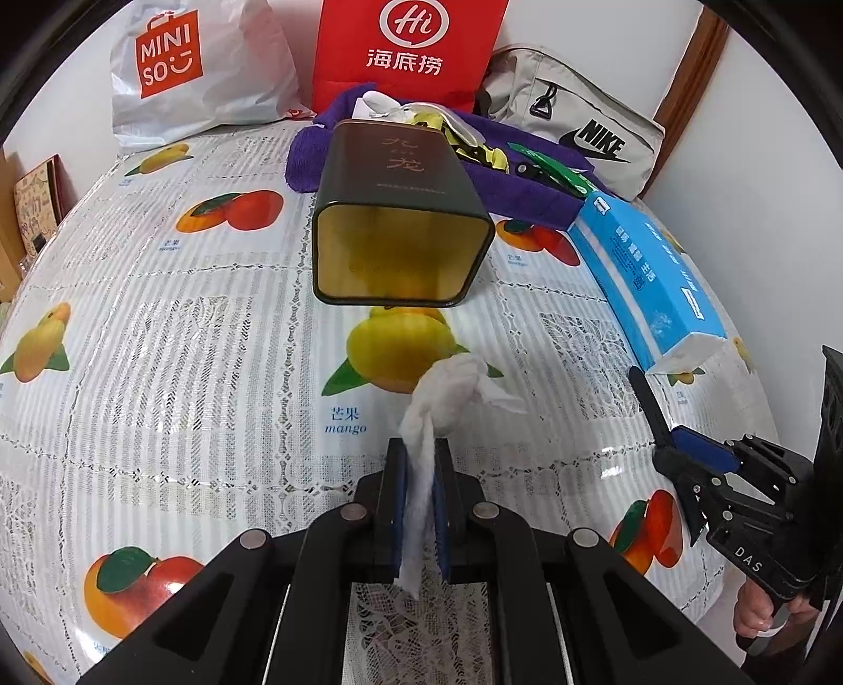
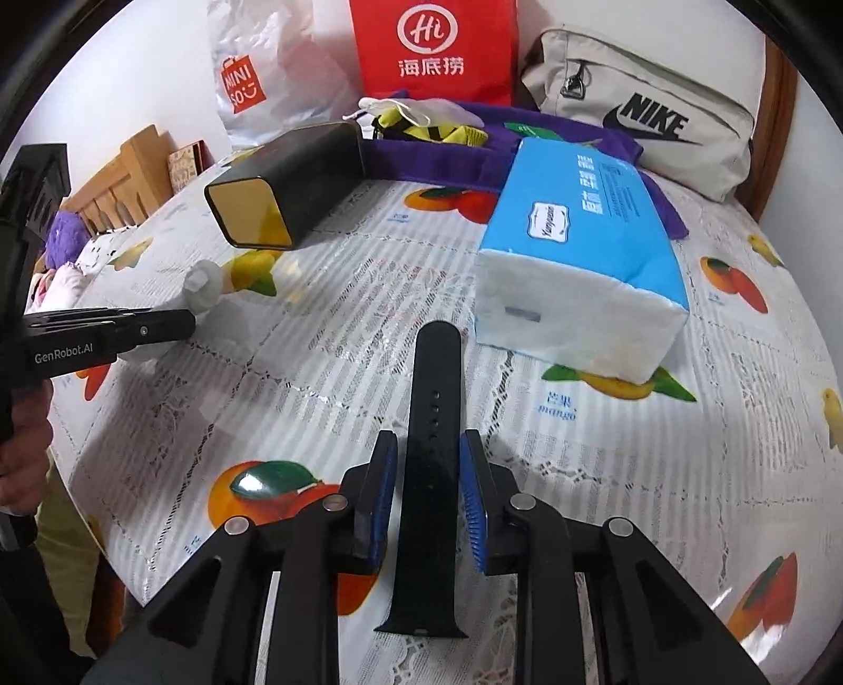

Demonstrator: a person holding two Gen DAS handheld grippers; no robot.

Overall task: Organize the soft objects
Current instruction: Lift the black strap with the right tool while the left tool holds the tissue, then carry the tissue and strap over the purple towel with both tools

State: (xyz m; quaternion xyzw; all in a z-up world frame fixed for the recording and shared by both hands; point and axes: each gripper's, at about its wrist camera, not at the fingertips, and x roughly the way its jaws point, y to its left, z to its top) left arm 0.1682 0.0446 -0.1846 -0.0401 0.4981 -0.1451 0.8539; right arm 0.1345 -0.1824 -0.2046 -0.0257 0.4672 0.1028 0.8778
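My left gripper [image 1: 419,453] is shut on a white cotton wad [image 1: 440,398], held above the table in front of a dark tin [image 1: 403,218] that lies on its side with its open gold mouth facing me. My right gripper [image 2: 428,448] is shut on a black watch strap [image 2: 433,421], which sticks out forward between the blue pads. In the left wrist view the right gripper [image 1: 679,448] and strap tip are at the right. In the right wrist view the left gripper [image 2: 179,321] with the wad [image 2: 203,287] is at the left, near the tin [image 2: 284,184].
A blue tissue pack [image 2: 579,253] lies right of the tin. Behind are a purple towel [image 1: 511,179] with small items, a red Hi bag [image 1: 408,47], a Miniso bag [image 1: 195,68] and a Nike pouch [image 1: 579,126]. The fruit-print tablecloth [image 1: 184,342] covers the table.
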